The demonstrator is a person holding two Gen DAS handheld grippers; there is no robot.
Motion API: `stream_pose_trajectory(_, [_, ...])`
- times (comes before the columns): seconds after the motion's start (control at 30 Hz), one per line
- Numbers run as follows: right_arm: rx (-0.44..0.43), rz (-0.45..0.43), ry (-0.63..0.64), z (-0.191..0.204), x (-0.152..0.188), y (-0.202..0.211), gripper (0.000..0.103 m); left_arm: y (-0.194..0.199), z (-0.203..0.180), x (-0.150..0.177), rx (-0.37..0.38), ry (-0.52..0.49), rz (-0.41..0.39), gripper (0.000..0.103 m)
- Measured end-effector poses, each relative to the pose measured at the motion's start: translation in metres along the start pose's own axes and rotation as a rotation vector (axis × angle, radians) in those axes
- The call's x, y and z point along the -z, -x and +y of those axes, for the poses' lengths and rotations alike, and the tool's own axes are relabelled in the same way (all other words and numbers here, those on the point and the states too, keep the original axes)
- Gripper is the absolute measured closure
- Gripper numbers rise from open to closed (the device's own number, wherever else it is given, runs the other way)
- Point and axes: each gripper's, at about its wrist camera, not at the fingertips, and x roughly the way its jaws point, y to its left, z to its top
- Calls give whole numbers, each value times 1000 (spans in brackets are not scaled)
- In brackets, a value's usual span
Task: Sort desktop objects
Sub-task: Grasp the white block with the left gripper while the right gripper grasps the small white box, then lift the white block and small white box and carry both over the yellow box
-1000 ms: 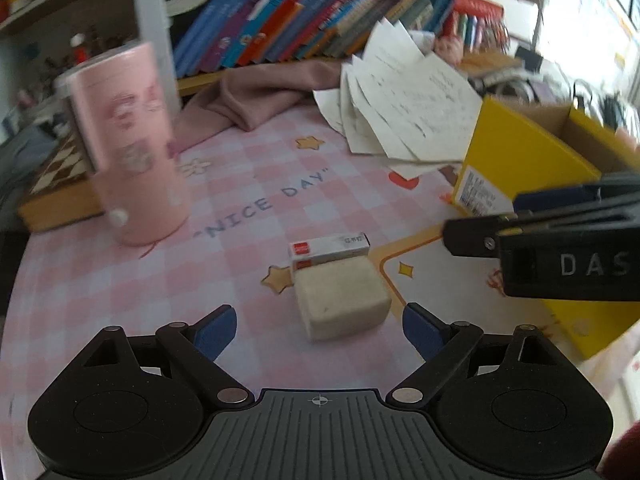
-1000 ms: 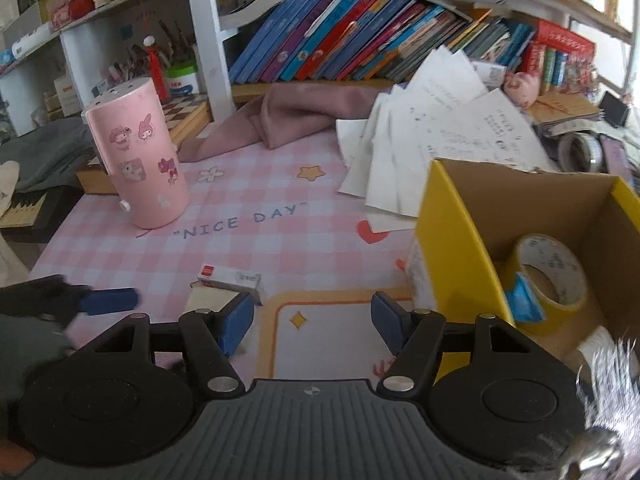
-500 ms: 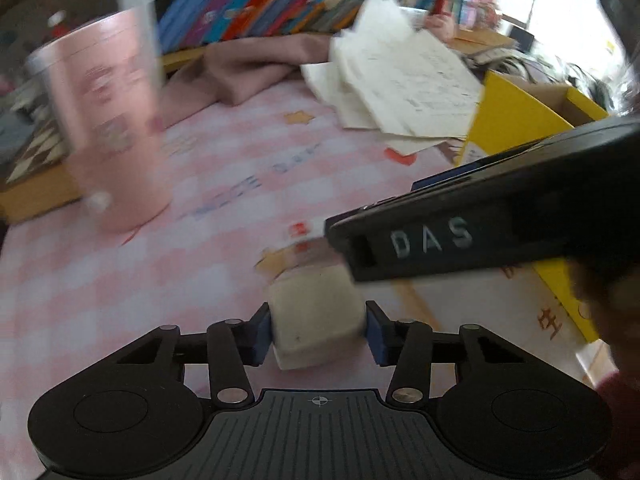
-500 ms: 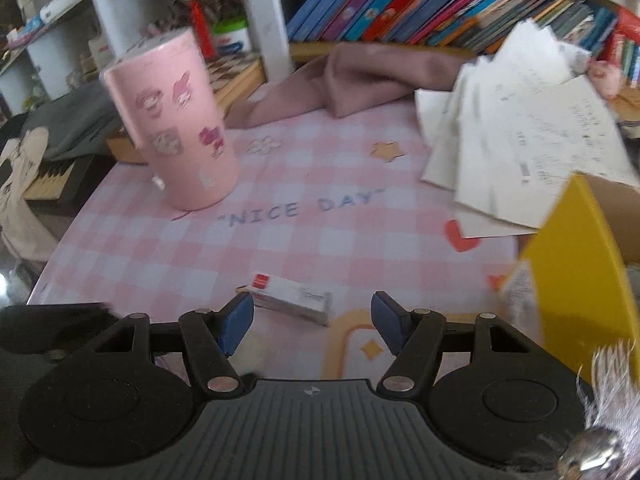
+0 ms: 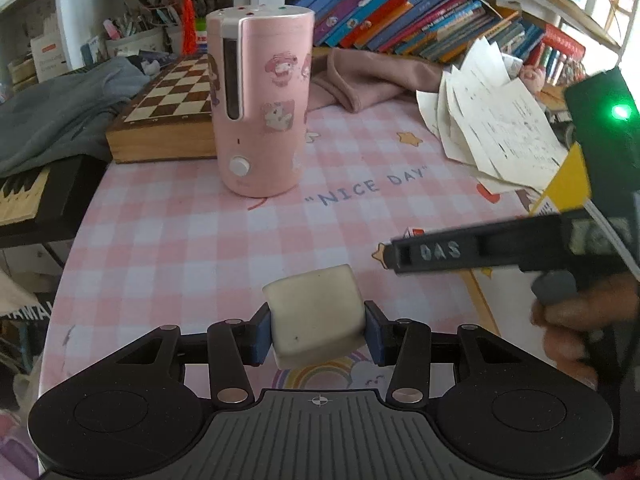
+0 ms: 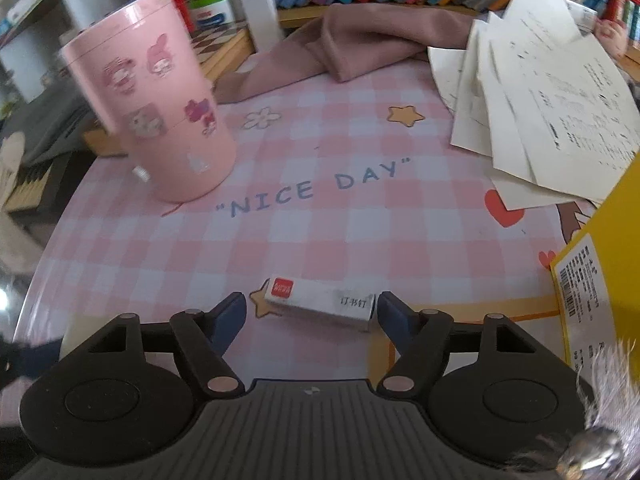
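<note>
The left gripper (image 5: pixel 318 330) was seen clamped on a cream-white eraser block (image 5: pixel 316 316), its blue pads pressed against the block's two sides after the jaws had just been closing. The block was held above the pink checked bench (image 5: pixel 168 240); whether its underside touched the surface could not be told. Ahead of it on the bench stood a tall pink canister (image 5: pixel 262 100) with cartoon stickers, upright, and behind that a wooden chessboard box (image 5: pixel 168 116) was seen. To the right, the dark body of the other gripper tool was visible, with a hand (image 5: pixel 580 320) wrapped around its grip.

The right gripper (image 6: pixel 312 312) was found with its jaws apart, having just been opening a little. A small white staple box (image 6: pixel 320 304) with a red label lay flat on the bench between the two fingertips; its right end lay just beside the right pad, though contact could not be made out, while the left pad stood clear of it. The box was not gripped. A yellow cardboard box (image 6: pixel 596 276) was seen at the right edge, near the staple box but apart from it. A fan of loose printed papers (image 6: pixel 552 92) lay beyond, and a dusty-pink cloth (image 6: pixel 340 48) was bunched below a row of books (image 5: pixel 420 16).
</note>
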Motion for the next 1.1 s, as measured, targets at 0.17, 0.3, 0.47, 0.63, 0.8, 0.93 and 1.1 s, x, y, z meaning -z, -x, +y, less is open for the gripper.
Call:
stream_pose_trajectory(0.17, [21, -26, -26, -4, -1, 2, 49, 5, 4, 0, -6, -5, -10, 59])
stream_pose_trajectory(0.3, [16, -67, -19, -4, -2, 13, 49, 8, 6, -3, 4, -6, -26, 59])
stream_pose_trajectory(0.47, [2, -127, 5, -2, -1, 38, 49, 21, 3, -9, 27, -21, -86, 60])
stream_pose_trajectory(0.63, [-35, -205, 46, 2, 1, 75, 49, 46, 8, -16, 53, -14, -175, 60])
stream_pose_trajectory(0.8, [-59, -248, 128, 8, 11, 112, 49, 76, 4, -18, 90, -71, -258, 60])
stream_pose_trajectory(0.93, [-33, -263, 91, 5, 32, 137, 49, 92, 0, -13, 145, -78, -283, 60])
stream_pose_trajectory(1.1, [15, -283, -14, -6, 57, 158, 49, 97, -7, -3, 199, -101, -261, 61])
